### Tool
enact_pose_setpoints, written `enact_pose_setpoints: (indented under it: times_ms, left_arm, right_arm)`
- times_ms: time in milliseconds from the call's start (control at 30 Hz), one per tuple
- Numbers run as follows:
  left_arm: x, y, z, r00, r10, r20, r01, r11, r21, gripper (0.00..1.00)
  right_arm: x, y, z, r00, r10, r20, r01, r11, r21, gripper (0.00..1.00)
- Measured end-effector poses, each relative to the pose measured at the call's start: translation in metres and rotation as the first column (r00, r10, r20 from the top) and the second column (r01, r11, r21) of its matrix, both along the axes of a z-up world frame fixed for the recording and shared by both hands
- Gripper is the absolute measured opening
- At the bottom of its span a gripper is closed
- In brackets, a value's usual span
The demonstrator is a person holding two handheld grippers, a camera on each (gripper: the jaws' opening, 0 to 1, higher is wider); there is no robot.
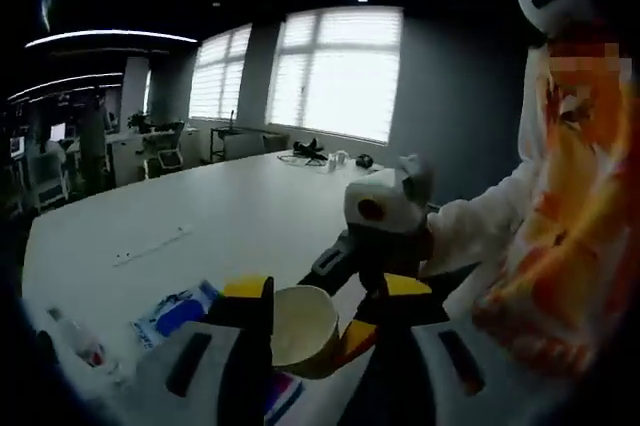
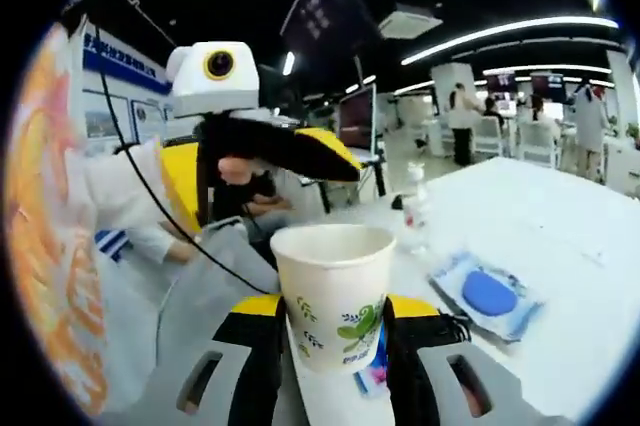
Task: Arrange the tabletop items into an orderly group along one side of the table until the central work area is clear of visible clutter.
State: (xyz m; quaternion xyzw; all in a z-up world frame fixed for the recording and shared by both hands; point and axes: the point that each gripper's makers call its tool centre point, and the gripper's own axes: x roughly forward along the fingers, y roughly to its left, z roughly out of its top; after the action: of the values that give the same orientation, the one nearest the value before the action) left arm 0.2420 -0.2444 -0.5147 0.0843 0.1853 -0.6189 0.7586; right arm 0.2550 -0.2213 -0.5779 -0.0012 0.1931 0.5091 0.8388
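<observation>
A white paper cup (image 2: 335, 296) printed with green leaves stands upright between my right gripper's (image 2: 333, 311) yellow pads, which are shut on its lower half. In the left gripper view the same cup (image 1: 300, 331) shows its open mouth, low between the wide-apart jaws of my open left gripper (image 1: 328, 291). The right gripper (image 1: 385, 208) reaches in there from the right. In the right gripper view the left gripper (image 2: 300, 151) hangs above and behind the cup's rim, not touching it.
A blue and white packet (image 2: 487, 294) (image 1: 175, 311) lies on the white table (image 2: 560, 226). A clear bottle (image 2: 415, 208) stands behind the cup. A colourful wrapper (image 2: 375, 366) lies under the cup. A thin strip (image 1: 150, 244) and far-end clutter (image 1: 315, 154) sit further off. A person's sleeve (image 1: 480, 221) is close by.
</observation>
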Motion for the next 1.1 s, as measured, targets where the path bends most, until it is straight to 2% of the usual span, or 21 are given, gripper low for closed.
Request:
enact_pose_setpoints:
  times_ms: [67, 133, 200, 233, 267, 300, 500, 767, 933, 967, 1100]
  left_arm:
    - [-0.001, 0.001, -0.006, 1.0, -0.006, 0.024, 0.005, 0.999, 0.052, 0.31]
    - [-0.004, 0.0, -0.009, 0.999, -0.017, 0.027, 0.015, 0.997, 0.07, 0.28]
    - [-0.009, 0.0, -0.012, 0.999, -0.04, 0.017, 0.038, 0.995, 0.089, 0.18]
    - [-0.011, 0.0, -0.014, 0.999, -0.051, 0.019, 0.049, 0.994, 0.098, 0.09]
    - [-0.007, 0.001, -0.012, 0.996, -0.052, 0.069, 0.045, 0.994, 0.099, 0.04]
    - [-0.007, 0.001, -0.011, 0.996, -0.053, 0.072, 0.046, 0.994, 0.1, 0.0]
    - [-0.008, 0.005, -0.013, 0.998, -0.053, 0.042, 0.048, 0.993, 0.107, 0.0]
    - [0.007, 0.017, -0.007, 0.997, 0.021, 0.071, -0.026, 0.996, 0.084, 0.0]
    - [0.026, 0.029, -0.006, 0.991, 0.084, 0.101, -0.094, 0.991, 0.098, 0.0]
    - [0.032, 0.033, -0.009, 0.989, 0.098, 0.111, -0.11, 0.987, 0.114, 0.0]
    - [0.058, 0.053, -0.029, 0.979, 0.123, 0.162, -0.161, 0.955, 0.249, 0.0]
  right_arm:
    - [0.002, 0.0, 0.003, 1.0, 0.001, 0.015, -0.001, 1.0, -0.003, 0.38]
    - [0.003, 0.0, 0.006, 0.999, 0.004, 0.033, -0.004, 1.0, -0.011, 0.38]
    - [0.004, 0.001, 0.009, 0.998, 0.015, 0.066, -0.013, 1.0, -0.028, 0.38]
    - [0.005, 0.002, 0.01, 0.997, 0.019, 0.075, -0.017, 0.999, -0.032, 0.38]
    - [0.003, 0.003, 0.008, 0.993, 0.057, 0.1, -0.051, 0.996, -0.069, 0.38]
    - [0.003, 0.004, 0.006, 0.992, 0.058, 0.112, -0.048, 0.995, -0.093, 0.38]
    - [0.003, 0.006, 0.008, 0.986, 0.076, 0.147, -0.057, 0.99, -0.128, 0.37]
    - [0.012, 0.002, 0.008, 0.986, 0.018, 0.166, 0.002, 0.993, -0.121, 0.4]
    - [0.012, -0.003, 0.002, 0.988, -0.012, 0.151, 0.03, 0.992, -0.123, 0.47]
    - [0.011, -0.006, 0.001, 0.99, -0.029, 0.14, 0.045, 0.992, -0.115, 0.48]
    - [0.009, -0.017, -0.004, 0.992, -0.093, 0.089, 0.1, 0.992, -0.072, 0.47]
